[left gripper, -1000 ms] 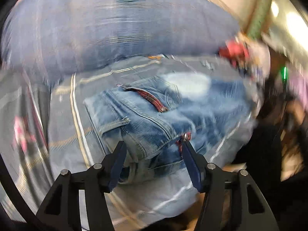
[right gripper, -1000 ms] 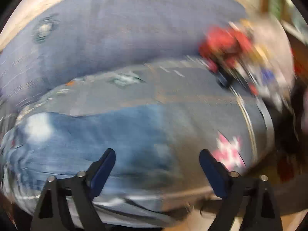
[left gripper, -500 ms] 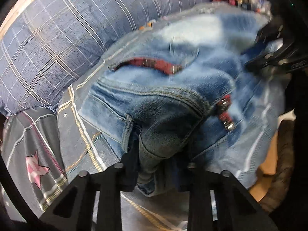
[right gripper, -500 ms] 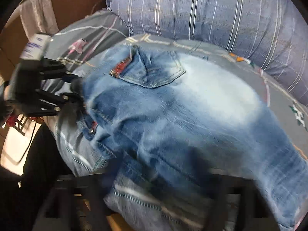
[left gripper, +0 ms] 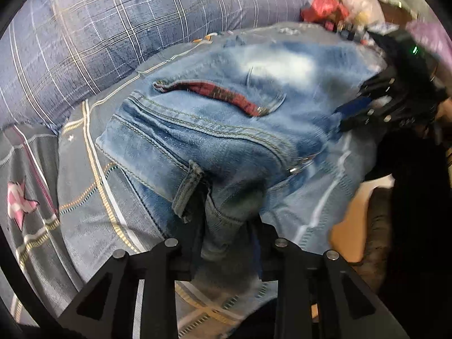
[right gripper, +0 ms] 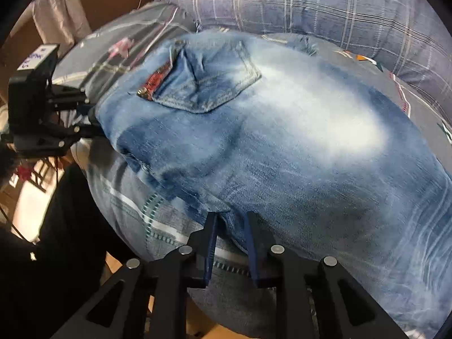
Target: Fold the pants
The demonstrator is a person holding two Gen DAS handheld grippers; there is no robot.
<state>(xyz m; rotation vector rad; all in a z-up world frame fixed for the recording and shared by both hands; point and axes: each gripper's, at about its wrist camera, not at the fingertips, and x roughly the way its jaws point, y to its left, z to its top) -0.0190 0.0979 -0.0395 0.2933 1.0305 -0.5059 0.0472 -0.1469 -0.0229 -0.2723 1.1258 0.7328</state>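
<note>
Your left gripper (left gripper: 228, 226) is clamped on a bunched fold of the jeans (left gripper: 220, 141) at the waistband, next to a belt loop (left gripper: 186, 189); denim fills the gap between the two black fingers, whose jaws have just eased slightly wider with the cloth still between them. Your right gripper (right gripper: 230, 226) is pinched on the near edge of the jeans (right gripper: 282, 147) further along the leg, the blue pads (right gripper: 210, 243) drawn close together with a thin ridge of denim between them; these jaws have just been closing. The jeans lie spread across the bed, on the grey patterned bedspread (left gripper: 84, 197), running along its near edge, with the waist toward your left gripper and the faded leg extending past your right. Just beyond the held waistband, the back pocket (right gripper: 203, 82) faces up, its opening trimmed with a red plaid lining (left gripper: 220, 93). In the right wrist view, the left gripper (right gripper: 84, 118) shows at the waist end of the jeans; in the left wrist view, the right gripper (left gripper: 350, 113) shows at the far side of the denim. Beyond the jeans, a blue checked pillow (left gripper: 113, 42) lies along the far edge of the bed. A blurred red object (left gripper: 322, 8) sits at the far right corner.
</note>
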